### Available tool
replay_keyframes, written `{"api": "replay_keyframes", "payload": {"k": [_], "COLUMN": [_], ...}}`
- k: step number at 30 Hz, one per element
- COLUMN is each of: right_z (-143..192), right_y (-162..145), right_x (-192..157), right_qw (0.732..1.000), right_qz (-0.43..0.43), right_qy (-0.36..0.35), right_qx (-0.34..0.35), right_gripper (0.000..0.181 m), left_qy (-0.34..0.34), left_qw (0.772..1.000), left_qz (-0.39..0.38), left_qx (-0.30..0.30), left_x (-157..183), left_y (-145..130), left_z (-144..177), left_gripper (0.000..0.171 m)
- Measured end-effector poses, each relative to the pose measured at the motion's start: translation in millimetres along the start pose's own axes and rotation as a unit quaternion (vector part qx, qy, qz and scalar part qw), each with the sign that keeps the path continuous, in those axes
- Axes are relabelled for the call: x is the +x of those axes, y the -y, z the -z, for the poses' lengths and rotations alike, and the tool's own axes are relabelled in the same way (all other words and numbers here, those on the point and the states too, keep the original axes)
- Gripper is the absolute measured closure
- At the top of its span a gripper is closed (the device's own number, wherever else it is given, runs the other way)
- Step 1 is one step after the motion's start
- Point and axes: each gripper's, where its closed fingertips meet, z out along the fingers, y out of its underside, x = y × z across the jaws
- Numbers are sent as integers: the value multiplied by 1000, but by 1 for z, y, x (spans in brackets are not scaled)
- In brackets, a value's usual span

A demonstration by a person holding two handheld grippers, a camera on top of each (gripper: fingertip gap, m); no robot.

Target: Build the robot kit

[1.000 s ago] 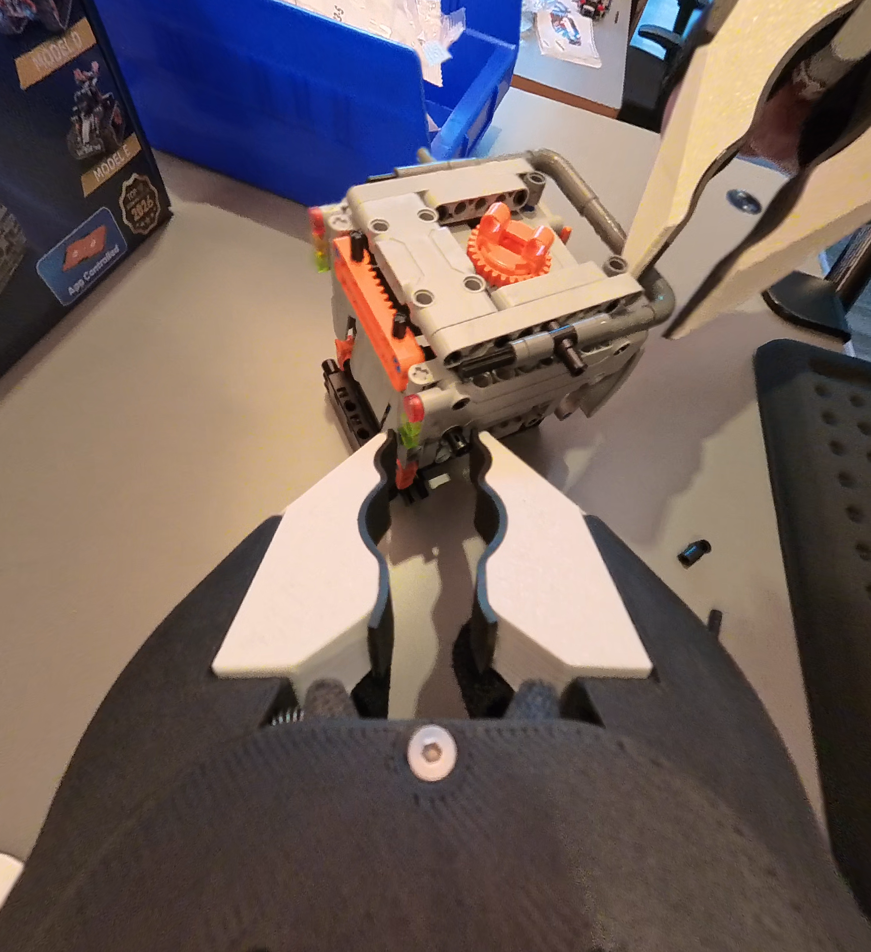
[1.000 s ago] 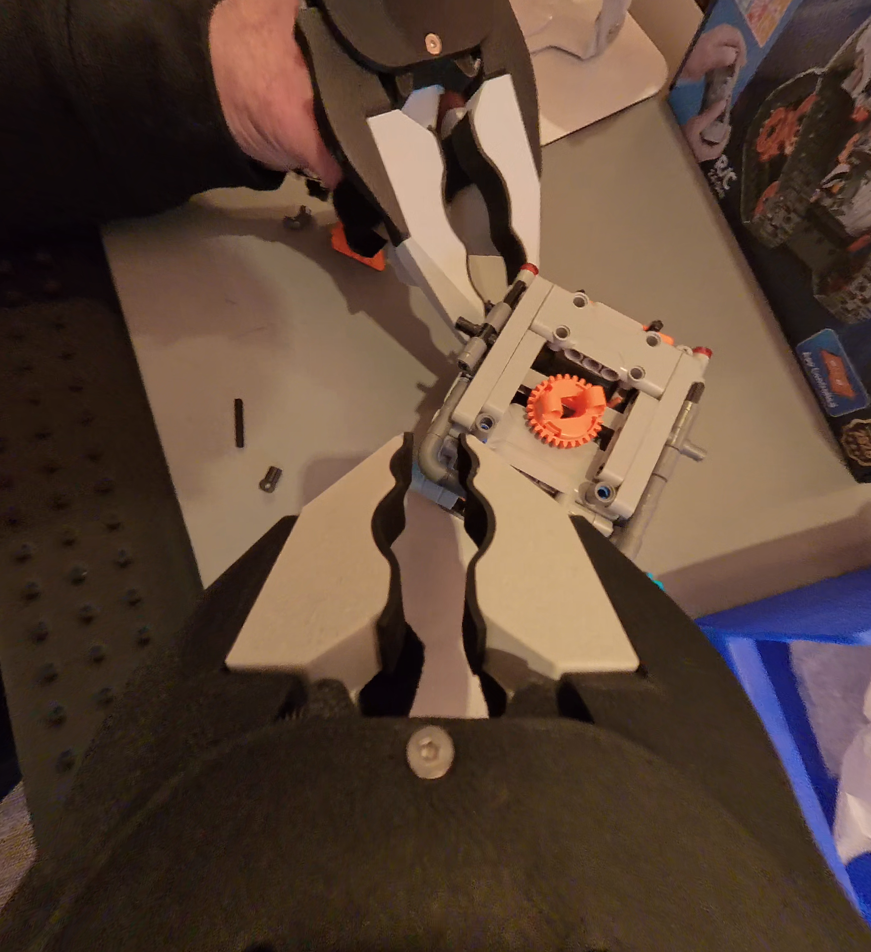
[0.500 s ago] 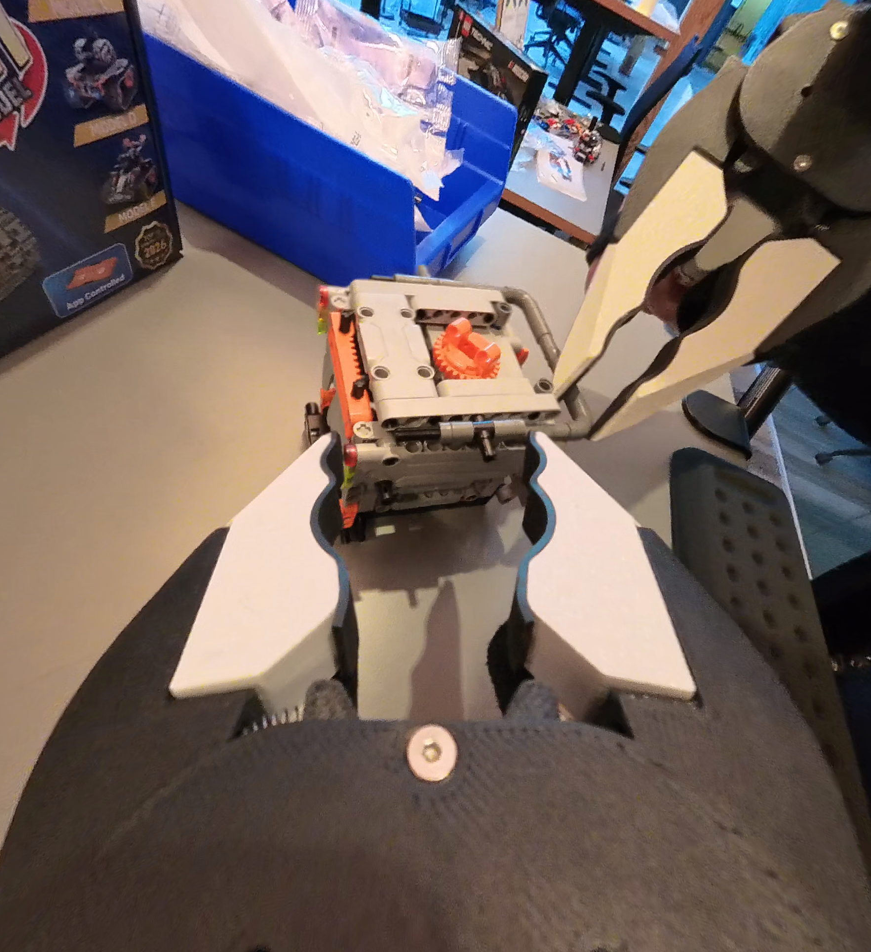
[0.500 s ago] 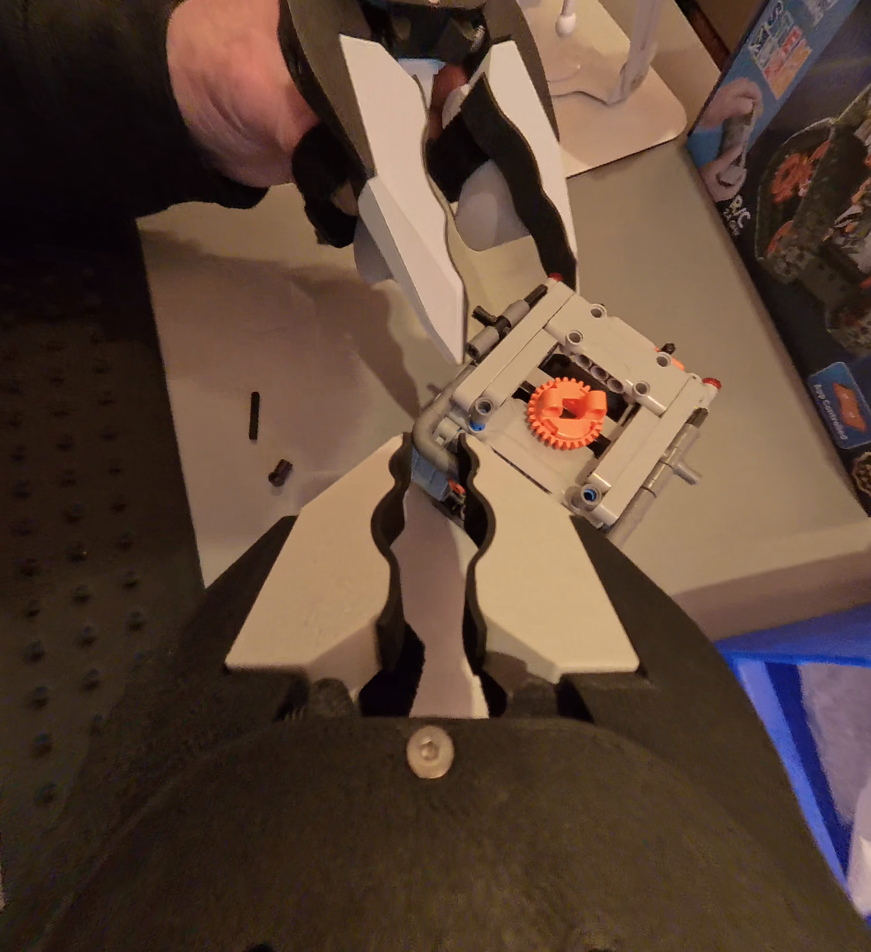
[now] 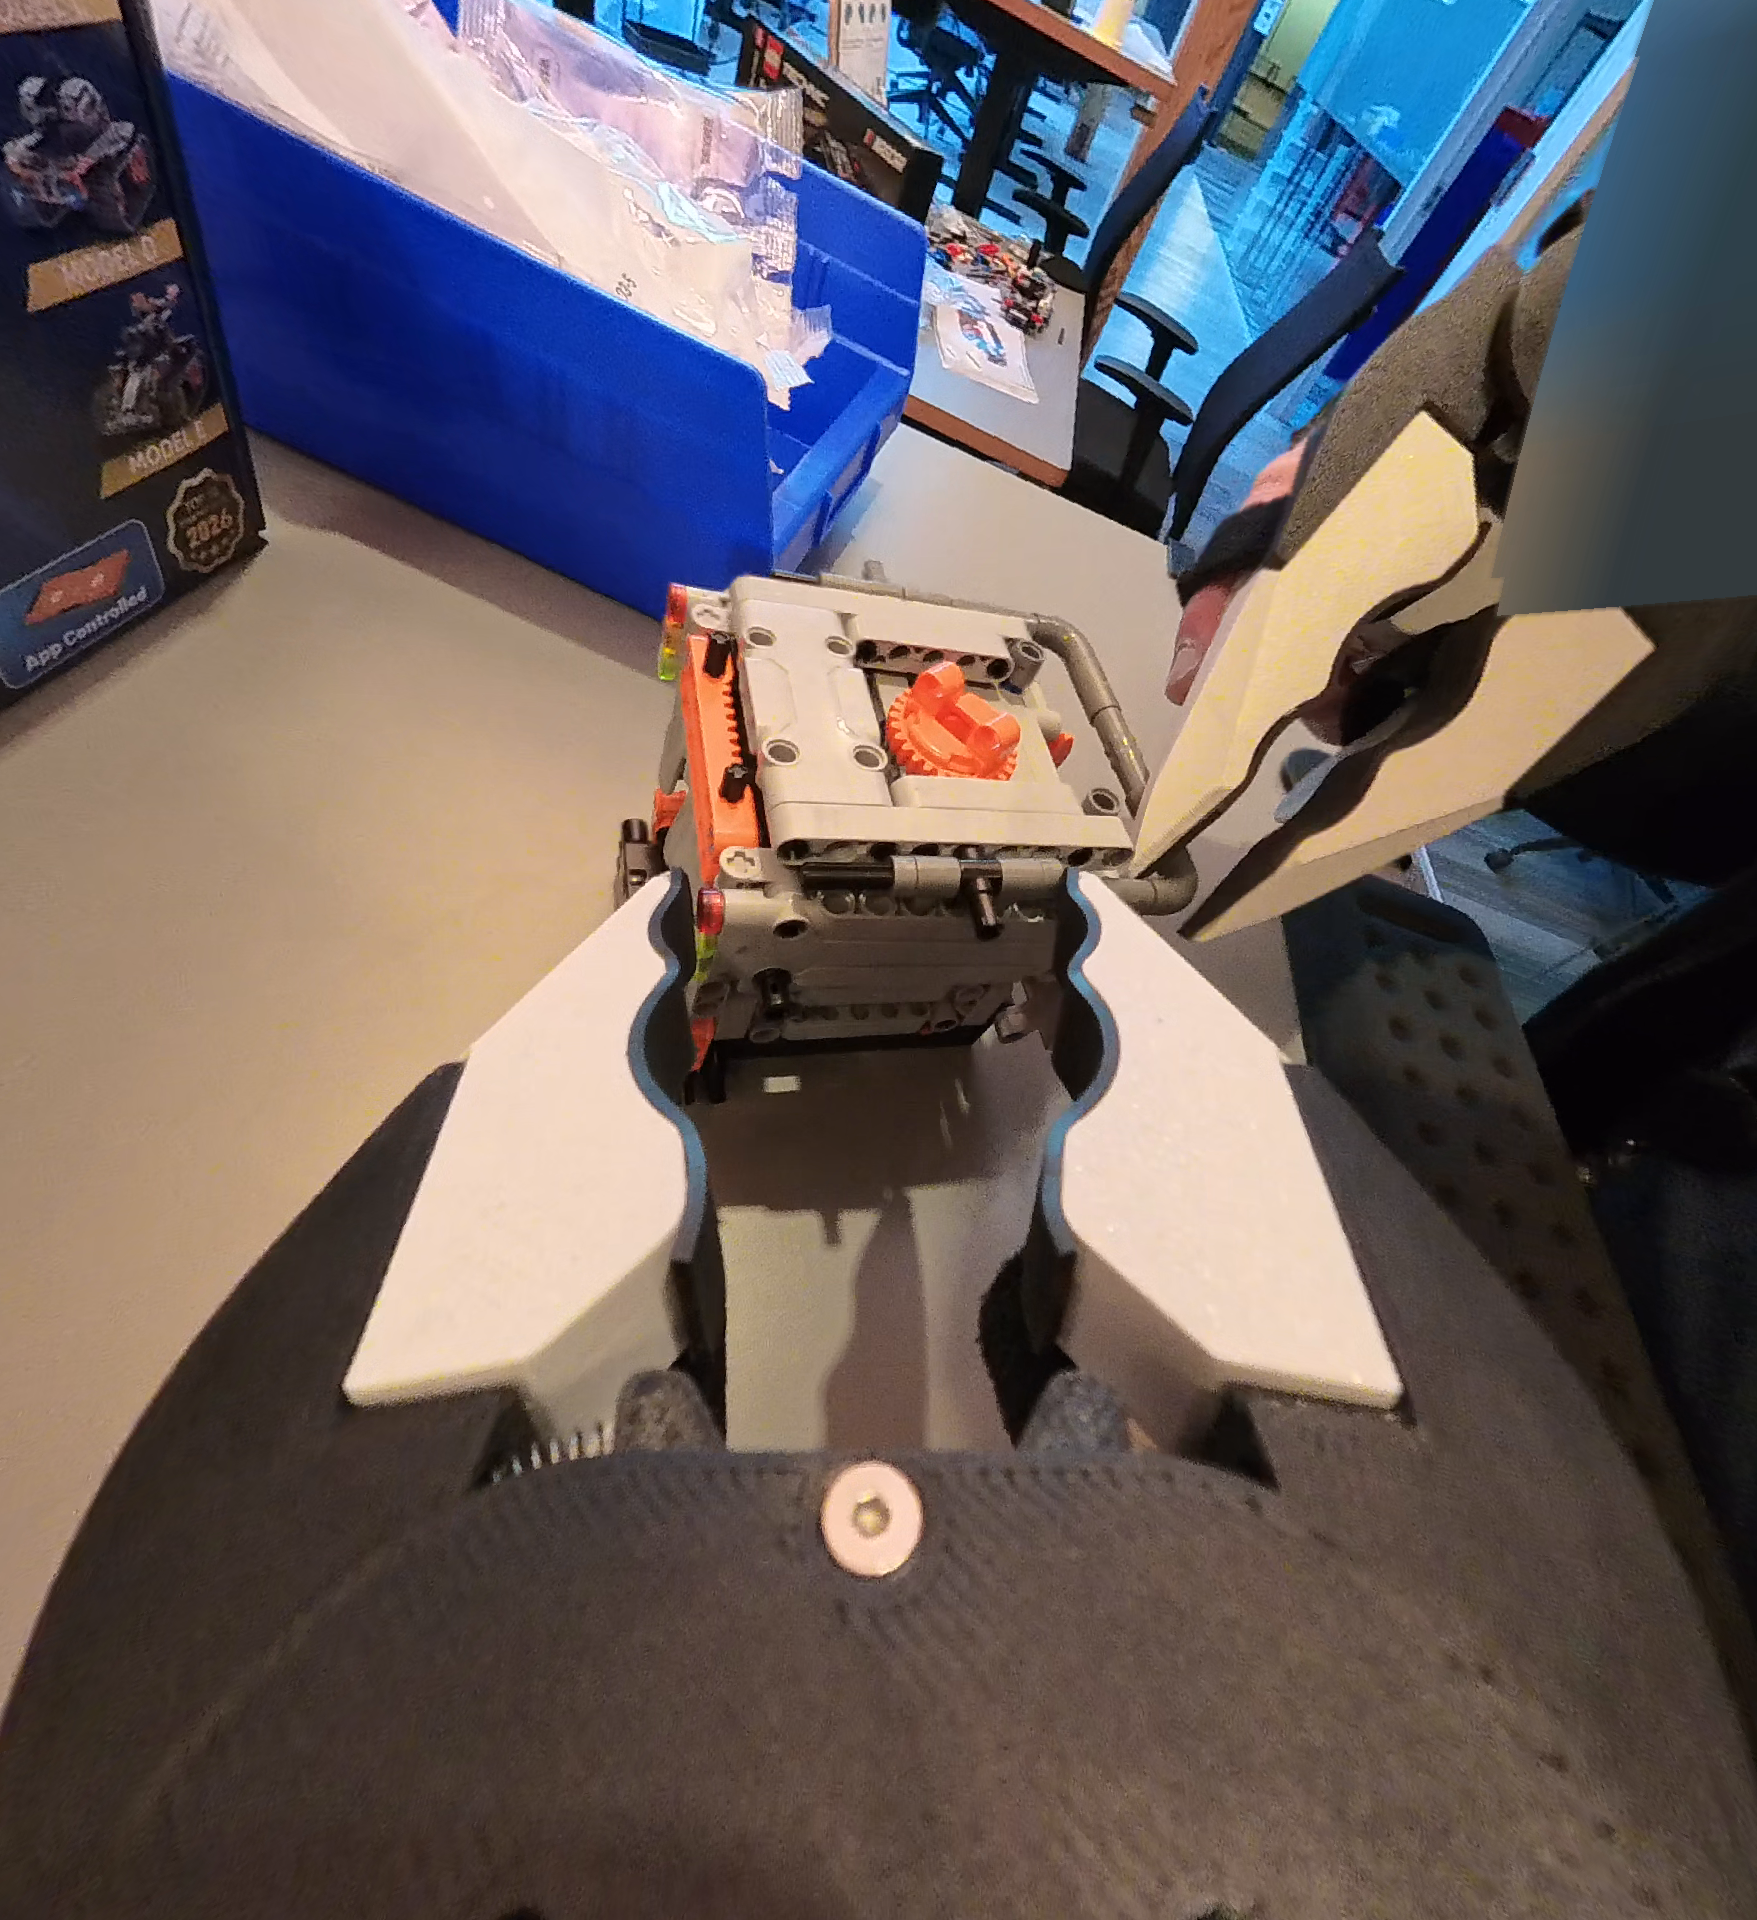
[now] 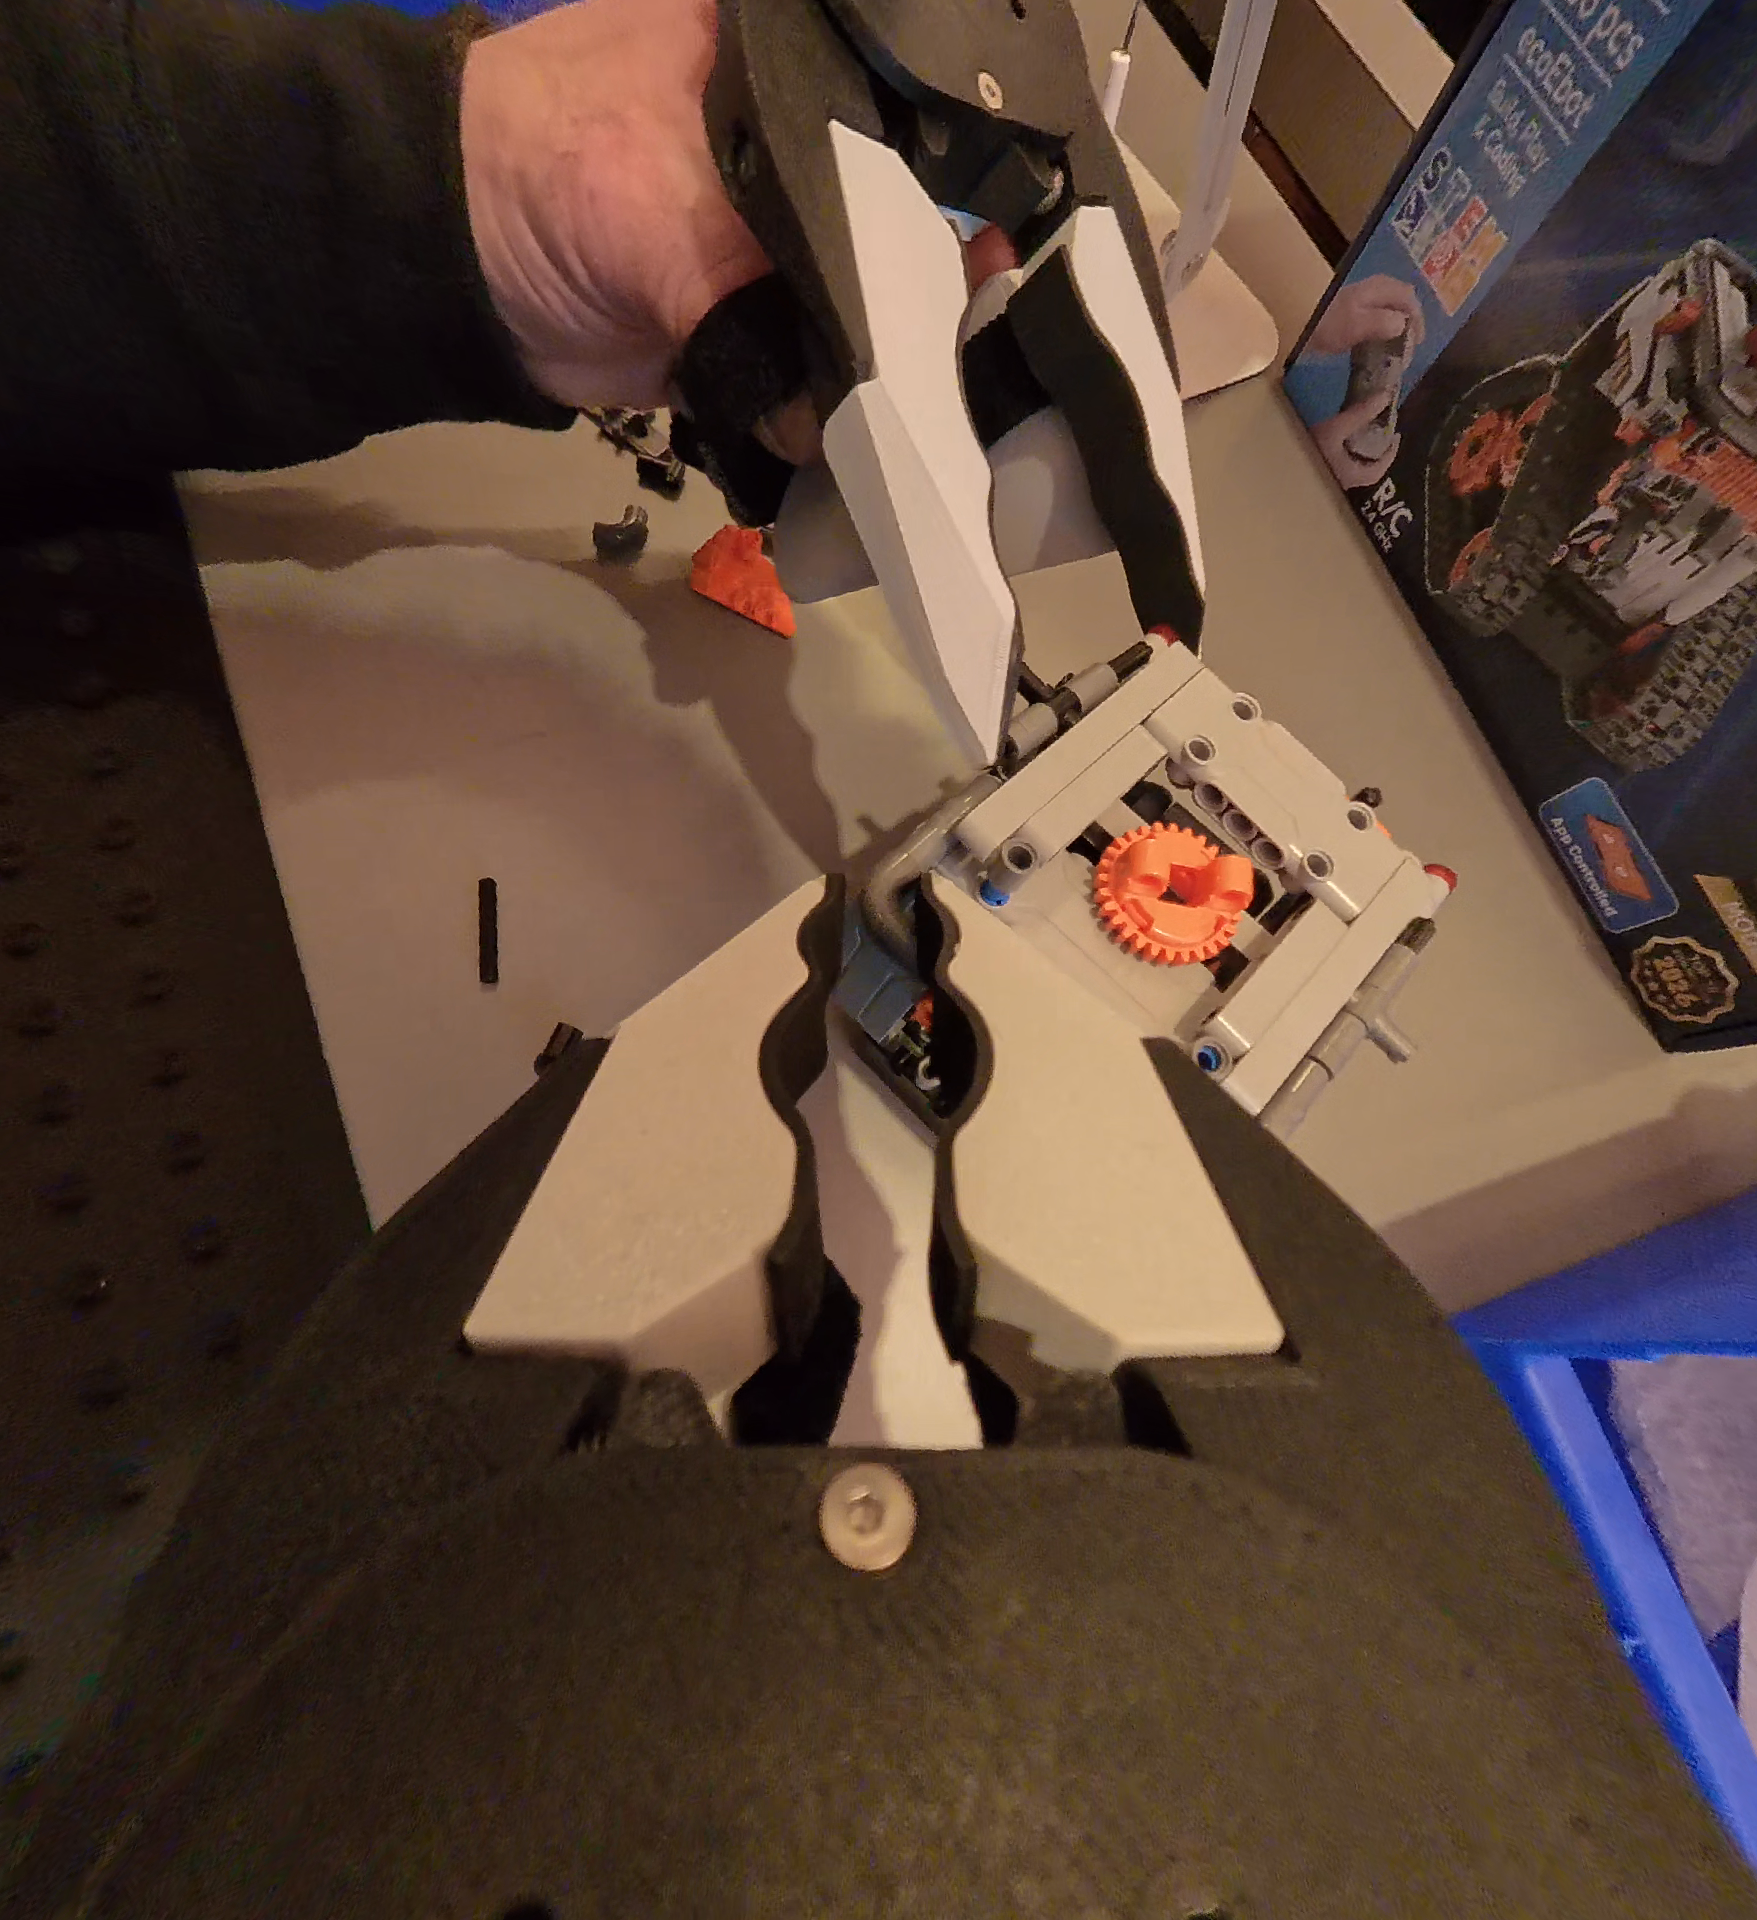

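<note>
Now spread wide around grey-and-orange brick-built cube: left gripper. Right gripper nearly closed, pinching cube's grey corner pipe. Printed dark-blue toy box behind.

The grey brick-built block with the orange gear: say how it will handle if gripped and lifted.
The grey block looks rigid, made of clipped beams, so it probably lifts as one piece. Its thin corner tube, between the right gripper fingers, may flex or pop off. The left gripper straddles the body, likely steadier.
</note>
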Motion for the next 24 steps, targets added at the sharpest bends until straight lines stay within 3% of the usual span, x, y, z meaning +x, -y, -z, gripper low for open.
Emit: {"api": "replay_keyframes", "payload": {"k": [7,11,24], "right_z": [12,18,5], "right_y": [5,7,9], "right_x": [-3,14,22], "right_qw": [999,998,997], "right_qz": [-9,-43,-64], "right_qy": [25,10,21], "right_qx": [29,41,30], "right_gripper": [163,163,174], "left_qy": [-9,-1,29], "left_qw": [1000,1000,998], "left_qz": [9,18,43], "left_qx": [6,8,23], "left_x": [3,4,-3], "left_y": [3,4,5], "left_z": [5,9,4], "left_gripper": [108,107,117]}}
